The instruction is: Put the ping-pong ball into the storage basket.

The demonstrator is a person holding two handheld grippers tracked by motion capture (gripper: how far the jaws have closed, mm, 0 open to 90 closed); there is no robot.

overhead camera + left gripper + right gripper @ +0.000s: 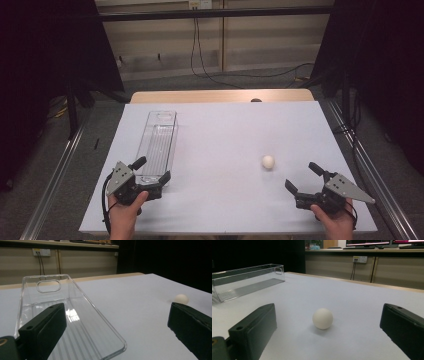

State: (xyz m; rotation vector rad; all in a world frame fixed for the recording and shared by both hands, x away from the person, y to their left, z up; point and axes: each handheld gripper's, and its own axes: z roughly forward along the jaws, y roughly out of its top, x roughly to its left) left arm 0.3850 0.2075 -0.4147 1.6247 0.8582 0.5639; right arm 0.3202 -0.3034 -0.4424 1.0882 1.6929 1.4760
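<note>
Both grippers sit low in the high view, and we hold 1 in each hand. Our right gripper point(304, 178), at the lower right of the frame, has its 2 black jaws spread wide with nothing between them, aimed toward the white ball point(268, 161) just up and left of it. In the right gripper view the ball point(322, 318) rests on the table near the centre of the frame, framed by the jaws but clear of both.

Our left gripper point(152, 169), at the lower left, is also spread wide and grips nothing. Its jaws flank the near end of the clear plastic tray point(159, 140), which runs up the left half of the white table point(225, 130). In the left gripper view the tray point(75, 322) lies along the left of the frame and the ball point(181, 299) peeks over the right jaw at the far right.

We judge the main risk to be the ball rolling off: it is round and on a smooth surface, so a jaw nudging it before closing could send it away. An off-centre pinch could squirt it out. The light tray could also slide if bumped.

We cannot tell whether the left jaws touch the tray wall. The ball's material is unclear, and dark curtains hide the room's sides.
</note>
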